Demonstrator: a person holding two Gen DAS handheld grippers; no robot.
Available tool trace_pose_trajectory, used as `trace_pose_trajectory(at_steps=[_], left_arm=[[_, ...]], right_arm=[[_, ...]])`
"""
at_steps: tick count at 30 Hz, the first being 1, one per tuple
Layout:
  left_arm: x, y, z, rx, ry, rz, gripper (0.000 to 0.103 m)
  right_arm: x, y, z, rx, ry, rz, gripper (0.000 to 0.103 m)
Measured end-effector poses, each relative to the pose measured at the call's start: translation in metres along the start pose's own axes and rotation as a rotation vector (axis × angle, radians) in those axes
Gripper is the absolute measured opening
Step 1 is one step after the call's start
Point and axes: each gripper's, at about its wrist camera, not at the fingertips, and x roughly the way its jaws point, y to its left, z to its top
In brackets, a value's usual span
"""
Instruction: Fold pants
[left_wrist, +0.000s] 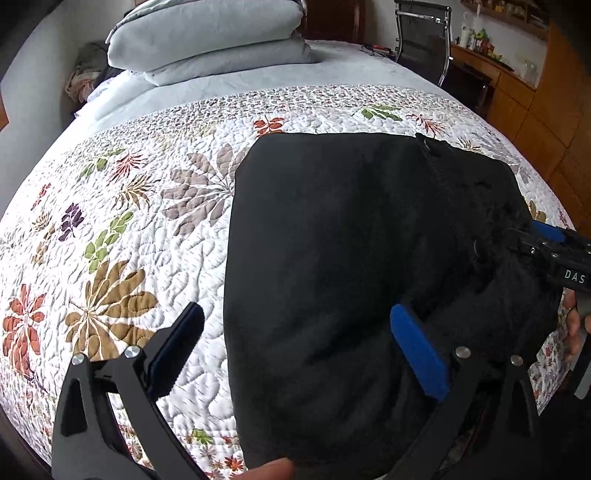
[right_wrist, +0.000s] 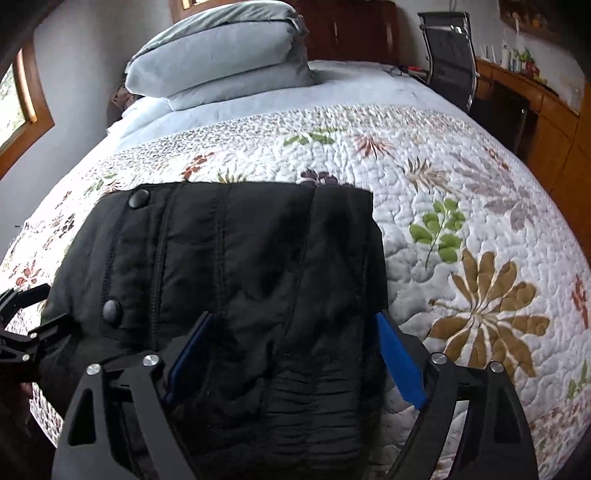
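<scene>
Now | black pants (right_wrist: 236, 280): folded, two snaps | left tool (left_wrist: 295, 347), right tool (right_wrist: 291, 354): wide, gripping nothing

Only readable text: white capitals "DAS" on the black body of the right gripper (left_wrist: 532, 240), at the right edge of the left wrist view. The word runs off frame there, so it may be cut short. Nothing legible in the right wrist view. Items on the far shelf (left_wrist: 506, 16) by the wall are too small and blurred to read any labels.
</scene>
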Motion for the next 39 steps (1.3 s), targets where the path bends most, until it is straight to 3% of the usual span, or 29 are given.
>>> trace_pose_trajectory(at_steps=[6, 11, 13, 20, 24, 26, 29, 33, 36, 39], left_arm=[[-0.02, 0.019, 0.019, -0.006, -0.066, 0.01, 0.1], [-0.014, 0.029, 0.053, -0.016, -0.109, 0.035, 0.1], [0.002, 0.03, 0.067, -0.024, -0.08, 0.027, 0.1], [0.053, 0.031, 0.083, -0.027, 0.061, -0.007, 0.101], [0.061, 0.038, 0.085, -0.044, 0.14, -0.038, 0.101], [0.047, 0.035, 0.085, -0.006, 0.109, -0.006, 0.1], [0.02, 0.035, 0.078, -0.001, 0.068, -0.038, 0.1], [-0.014, 0.027, 0.044, 0.013, 0.037, -0.07, 0.1], [-0.02, 0.018, 0.017, 0.015, 0.043, -0.055, 0.1], [-0.009, 0.013, -0.003, 0.002, 0.102, -0.068, 0.1]], right_arm=[[-0.036, -0.003, 0.023, 0.002, -0.114, -0.022, 0.083], [-0.022, 0.002, 0.048, -0.034, -0.123, -0.027, 0.064], [-0.009, 0.003, 0.054, -0.042, -0.106, -0.018, 0.059], [0.034, -0.011, 0.057, 0.006, 0.023, -0.004, 0.059], [0.028, -0.024, 0.053, 0.071, 0.054, 0.041, 0.06], [0.008, -0.027, 0.049, 0.081, 0.018, 0.063, 0.06], [-0.029, -0.027, 0.03, 0.075, -0.015, 0.051, 0.06], [-0.063, -0.013, -0.002, 0.014, -0.043, 0.025, 0.06], [-0.07, 0.008, -0.021, -0.07, -0.063, 0.03, 0.06], [-0.06, 0.02, -0.032, -0.109, -0.033, 0.026, 0.062]])
